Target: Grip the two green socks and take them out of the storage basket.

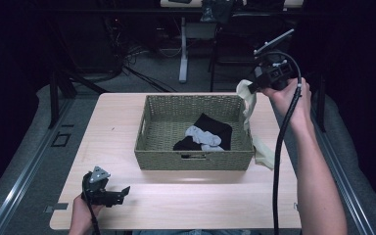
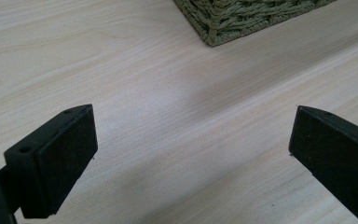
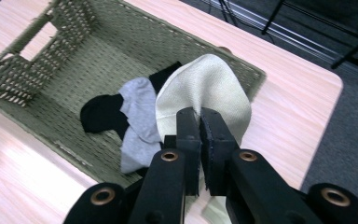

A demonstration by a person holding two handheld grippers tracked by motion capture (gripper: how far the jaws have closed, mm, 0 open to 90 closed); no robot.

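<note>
Black two-jaw tools (image 3: 199, 140), brass-ringed screws, thick black cables (image 1: 281, 142)

I see the right gripper (image 1: 252, 88) raised above the basket's (image 1: 144, 127) right rim, clamped on a cream cloth (image 1: 248, 100) that hangs down to the table (image 1: 200, 200). Black and grey socks (image 1: 203, 136) lie inside the basket. Left gripper (image 1: 122, 192) sits low at the table's near-left edge, well apart from the basket.

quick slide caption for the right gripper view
Right claw shut on a cream sock, raised above the woven basket.

no readable text, labels or numbers
</note>
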